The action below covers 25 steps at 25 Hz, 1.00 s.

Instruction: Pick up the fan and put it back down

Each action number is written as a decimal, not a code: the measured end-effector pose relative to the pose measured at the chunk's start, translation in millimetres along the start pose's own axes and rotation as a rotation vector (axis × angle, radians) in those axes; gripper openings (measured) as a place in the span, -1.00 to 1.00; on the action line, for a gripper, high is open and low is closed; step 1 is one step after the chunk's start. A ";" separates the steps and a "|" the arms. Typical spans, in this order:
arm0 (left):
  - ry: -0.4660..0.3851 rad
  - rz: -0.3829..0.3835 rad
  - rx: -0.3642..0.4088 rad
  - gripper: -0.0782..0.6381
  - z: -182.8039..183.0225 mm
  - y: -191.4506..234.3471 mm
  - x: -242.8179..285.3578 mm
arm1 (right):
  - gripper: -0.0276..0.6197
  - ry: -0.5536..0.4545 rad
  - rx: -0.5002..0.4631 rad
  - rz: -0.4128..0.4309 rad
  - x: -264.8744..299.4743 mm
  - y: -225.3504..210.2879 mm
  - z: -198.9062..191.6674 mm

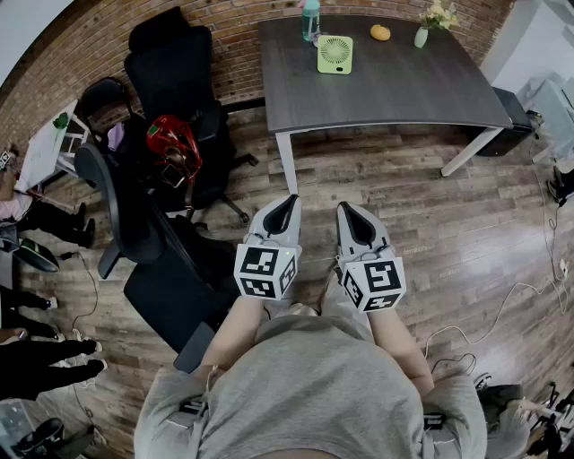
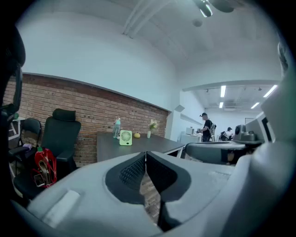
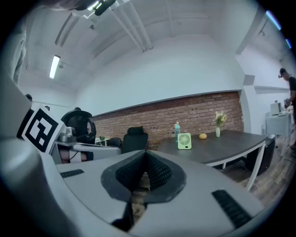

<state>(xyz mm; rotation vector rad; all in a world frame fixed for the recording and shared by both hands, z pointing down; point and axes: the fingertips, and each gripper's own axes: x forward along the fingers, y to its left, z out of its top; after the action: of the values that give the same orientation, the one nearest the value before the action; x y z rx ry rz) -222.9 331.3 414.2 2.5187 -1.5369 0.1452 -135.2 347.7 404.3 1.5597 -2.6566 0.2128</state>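
Standing on the wooden floor (image 1: pixel 421 233) well short of the grey surface (image 1: pixel 404 94), a person holds the left claw (image 1: pixel 285 203) and right claw (image 1: pixel 346 209) side by side, nearly level, each clenched tight on nothing. The pale green fan (image 1: pixel 334 54) stands upright near the surface's far edge, at twelve o'clock from the claws and well apart from them. A teal bottle (image 1: pixel 310 20) is at its eleven o'clock and an orange fruit (image 1: pixel 380 33) at its two o'clock, and a small vase of flowers (image 1: pixel 421 36) stands farther toward three o'clock. The job appears to be at its opening step, the approach, with the pick-up not yet made. The next move would seem to call for closing the gap to the surface, releasing one claw wide enough for the fan's frame, and gripping it without tipping it or knocking the nearby bottle.
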 end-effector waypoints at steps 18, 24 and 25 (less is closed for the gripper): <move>-0.038 0.021 0.000 -0.71 2.6 2.4 -73.4 | -0.91 -0.012 -0.016 0.001 -36.2 50.6 3.3; -0.042 0.025 0.006 -0.71 5.5 7.1 -60.1 | -0.91 -0.014 -0.020 -0.017 -23.8 36.8 5.2; -0.042 0.026 0.005 -0.71 6.1 7.6 -57.2 | -0.91 -0.013 -0.021 -0.019 -21.7 33.7 6.0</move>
<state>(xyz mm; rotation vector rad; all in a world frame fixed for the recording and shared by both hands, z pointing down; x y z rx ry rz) -256.0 376.4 398.7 2.5218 -1.5868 0.1006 -153.9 381.8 392.8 1.5853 -2.6438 0.1734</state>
